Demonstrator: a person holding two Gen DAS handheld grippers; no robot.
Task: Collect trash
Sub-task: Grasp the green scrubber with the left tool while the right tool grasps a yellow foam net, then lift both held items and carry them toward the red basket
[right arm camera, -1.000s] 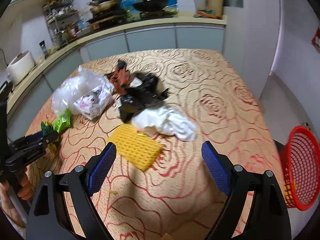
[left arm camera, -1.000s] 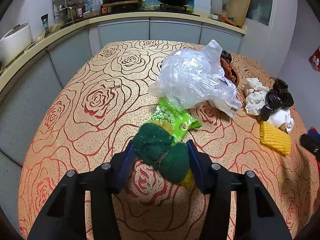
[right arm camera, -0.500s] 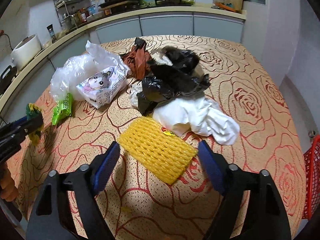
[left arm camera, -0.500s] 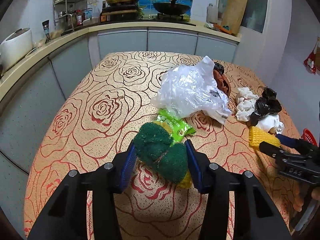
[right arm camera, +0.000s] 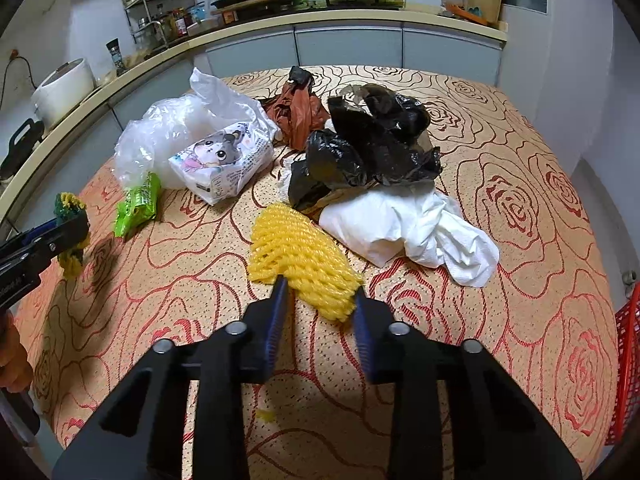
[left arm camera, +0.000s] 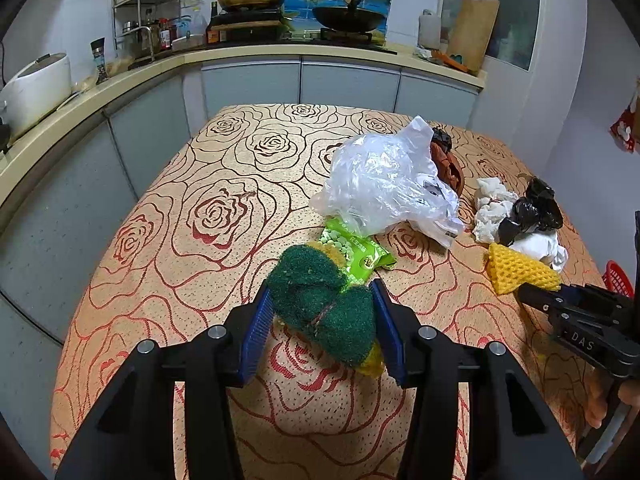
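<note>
Left wrist view: left gripper (left arm camera: 322, 316) clamped on the green scouring pad (left arm camera: 322, 306) (yellow sponge layer underneath), held above the rose-pattern tablecloth (left arm camera: 208, 216). Green snack packet (left arm camera: 356, 250) just beyond its tips, clear plastic bag (left arm camera: 384, 180) further out. Right gripper (right arm camera: 318, 300) jaws closing on the near end of the yellow foam net (right arm camera: 298, 258), pads pressing its sides. White tissue (right arm camera: 412, 226) and black bag (right arm camera: 368, 152) beyond it; red basket (right arm camera: 626, 368) off to its right.

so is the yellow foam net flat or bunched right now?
Bunched: the yellow foam net is squeezed to a wedge at its near end between the closing right claw.
</note>
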